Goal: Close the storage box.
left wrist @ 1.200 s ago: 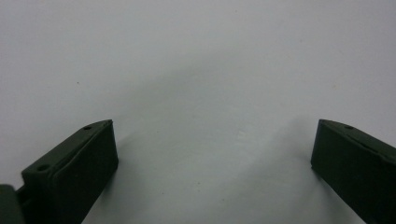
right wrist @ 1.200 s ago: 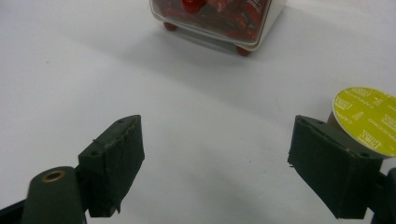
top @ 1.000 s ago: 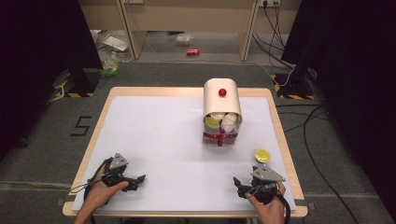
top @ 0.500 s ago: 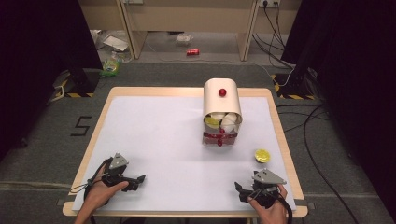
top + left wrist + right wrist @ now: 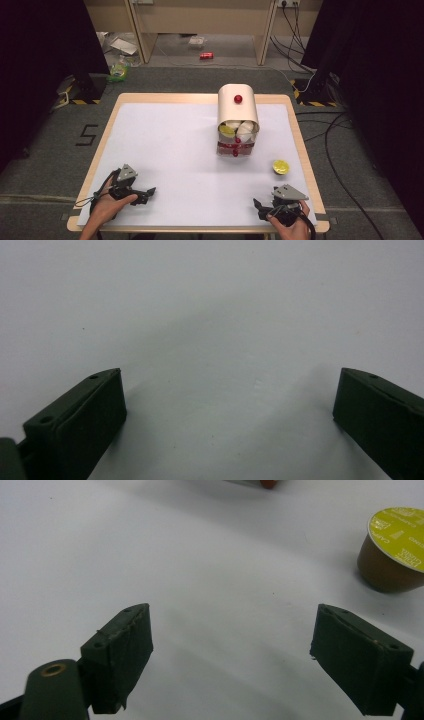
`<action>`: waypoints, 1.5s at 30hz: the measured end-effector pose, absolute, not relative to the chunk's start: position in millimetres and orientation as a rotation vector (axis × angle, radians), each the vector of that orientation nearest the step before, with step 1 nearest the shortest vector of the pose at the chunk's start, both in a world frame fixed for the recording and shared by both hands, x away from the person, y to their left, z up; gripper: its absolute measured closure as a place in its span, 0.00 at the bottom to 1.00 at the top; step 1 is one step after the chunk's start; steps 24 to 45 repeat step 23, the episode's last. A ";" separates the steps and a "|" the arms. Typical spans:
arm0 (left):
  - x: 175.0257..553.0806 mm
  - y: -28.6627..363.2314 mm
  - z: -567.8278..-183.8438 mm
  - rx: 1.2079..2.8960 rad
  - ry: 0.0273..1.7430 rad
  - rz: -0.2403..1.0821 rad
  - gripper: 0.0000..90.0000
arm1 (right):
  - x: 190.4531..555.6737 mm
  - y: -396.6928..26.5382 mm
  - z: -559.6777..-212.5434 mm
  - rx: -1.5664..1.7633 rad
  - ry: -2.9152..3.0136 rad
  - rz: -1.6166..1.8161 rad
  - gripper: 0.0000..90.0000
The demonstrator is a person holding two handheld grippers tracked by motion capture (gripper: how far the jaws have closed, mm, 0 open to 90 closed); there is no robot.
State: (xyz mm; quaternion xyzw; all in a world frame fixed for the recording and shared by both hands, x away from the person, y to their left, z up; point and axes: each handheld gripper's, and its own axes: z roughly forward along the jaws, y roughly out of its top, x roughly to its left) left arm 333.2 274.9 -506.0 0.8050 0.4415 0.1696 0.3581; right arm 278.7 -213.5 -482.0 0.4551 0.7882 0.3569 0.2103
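A cream rounded-top dispenser (image 5: pixel 237 112) with a red knob stands at the table's far right of centre; its open front shows white and yellow capsules. A lone capsule with a yellow lid (image 5: pixel 280 166) sits on the white tabletop to the dispenser's front right, and it appears again as a brown cup (image 5: pixel 395 550) at the upper right of the right gripper view. My left gripper (image 5: pixel 149 192) rests near the front left edge, open over bare tabletop (image 5: pixel 227 395). My right gripper (image 5: pixel 257 207) lies near the front right edge, open (image 5: pixel 232 630), with the capsule beyond its right jaw.
The white table surface (image 5: pixel 170 145) has a wooden rim. Beyond the table's far edge are a grey floor, cables (image 5: pixel 295 30), a red can (image 5: pixel 206 55) and desk legs. Black curtains flank both sides.
My right gripper has slid a little toward the table's near edge. The left gripper, dispenser and capsule have stayed put.
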 end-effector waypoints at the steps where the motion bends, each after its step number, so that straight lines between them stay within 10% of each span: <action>1: 333.2 274.9 -506.0 2.077 1.139 0.437 0.00 | 278.4 -213.7 -482.1 1.263 2.193 0.992 0.19; 45: 333.3 274.9 -506.0 2.077 1.139 0.437 0.00 | 273.5 -217.7 -484.8 1.268 2.216 0.964 0.19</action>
